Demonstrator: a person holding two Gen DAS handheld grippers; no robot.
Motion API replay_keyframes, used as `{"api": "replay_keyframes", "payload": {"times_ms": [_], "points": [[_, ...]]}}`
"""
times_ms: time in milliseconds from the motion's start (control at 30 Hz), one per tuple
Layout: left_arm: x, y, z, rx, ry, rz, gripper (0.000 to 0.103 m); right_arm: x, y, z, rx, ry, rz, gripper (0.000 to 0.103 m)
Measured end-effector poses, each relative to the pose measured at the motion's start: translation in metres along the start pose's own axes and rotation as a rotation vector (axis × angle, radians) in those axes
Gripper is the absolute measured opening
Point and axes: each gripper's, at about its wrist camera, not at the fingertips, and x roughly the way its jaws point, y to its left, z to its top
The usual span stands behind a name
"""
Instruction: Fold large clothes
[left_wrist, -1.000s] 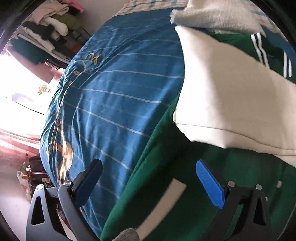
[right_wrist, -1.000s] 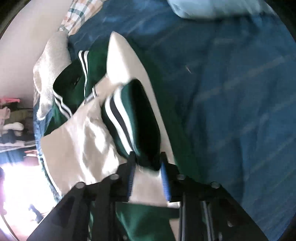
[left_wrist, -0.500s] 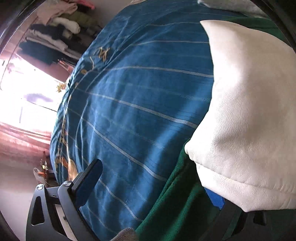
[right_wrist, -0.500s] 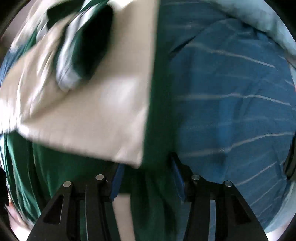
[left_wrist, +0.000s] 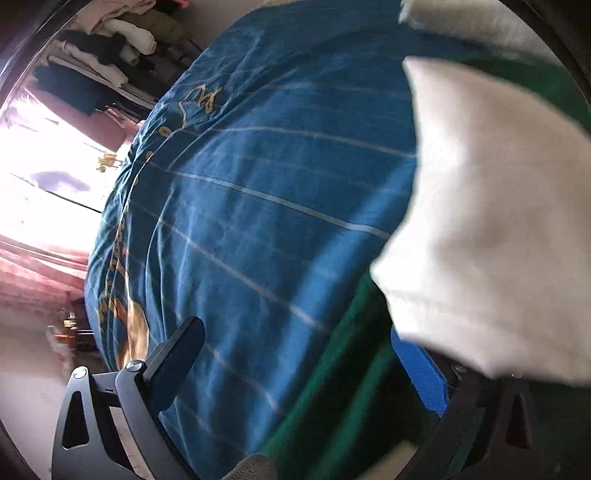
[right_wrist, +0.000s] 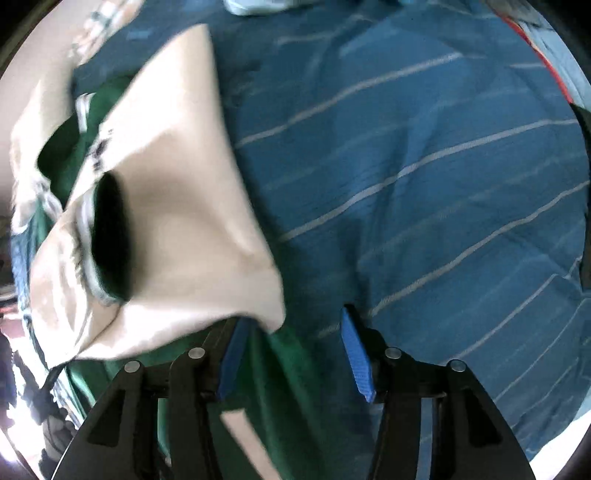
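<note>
— Since the earlier frame, the right gripper (right_wrist: 291, 354) has been opened; the sleeve cuff (right_wrist: 107, 236) was released and lies ahead of it, to the left.

— And in the left wrist view?

— The left gripper (left_wrist: 306, 362) is held wide open, nothing is gripped. The jacket (left_wrist: 491, 229) is seen ahead on the right, its cream sleeve over the right finger; the blue bedspread (left_wrist: 266, 177) fills the rest.

— In the right wrist view?

— The green hem (right_wrist: 273, 384) is found between the open jaws. It should be pinched at the edge, both layers together, probably. The cuff is shown only here; the shelf of clothes (left_wrist: 110, 40) only on the left.
</note>
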Motion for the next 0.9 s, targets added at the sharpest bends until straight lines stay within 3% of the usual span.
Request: {"api": "replay_keyframes", "payload": {"times_ms": [67,167,267,367,467,500,567,633,700,833,900], "points": [[-0.018,-0.005,-0.013,0.057,-0.04,0.004,0.103,0.005,0.006,-0.008,-0.032,0.042,0.038,0.055],[-0.012,-0.01,-0.024,0.09,-0.034,0.042,0.103,0.012,-0.017,-0.016,-0.01,0.009,-0.111,0.053],[0.004,-0.006,-0.027,0.041,0.051,0.015,0.103,0.021,-0.056,-0.013,0.231,0.045,-0.016,0.053],[-0.009,-0.005,-0.036,0.051,0.016,0.012,0.103,-0.002,-0.038,-0.023,0.177,0.026,-0.014,0.053],[-0.015,-0.009,-0.051,0.096,0.002,0.024,0.103,-0.015,-0.019,-0.038,0.115,0.036,0.054,0.052],[-0.012,-0.01,-0.056,0.106,0.013,0.028,0.103,-0.011,-0.018,-0.044,0.092,0.055,0.011,0.051],[-0.001,-0.012,-0.066,0.116,0.045,0.032,0.103,0.006,-0.026,-0.05,0.079,0.078,-0.193,0.05],[0.011,-0.012,-0.075,0.117,0.067,0.004,0.103,0.01,-0.039,-0.052,0.179,0.099,-0.134,0.05],[0.016,-0.012,-0.078,0.109,0.041,-0.019,0.103,-0.003,-0.029,-0.055,0.19,0.107,-0.139,0.05],[0.022,-0.01,-0.081,0.056,-0.029,-0.055,0.103,-0.048,0.022,-0.097,0.082,0.089,-0.052,0.053],[0.025,-0.003,-0.08,0.014,-0.007,-0.094,0.103,-0.058,0.055,-0.126,0.019,0.11,0.047,0.053]]}}
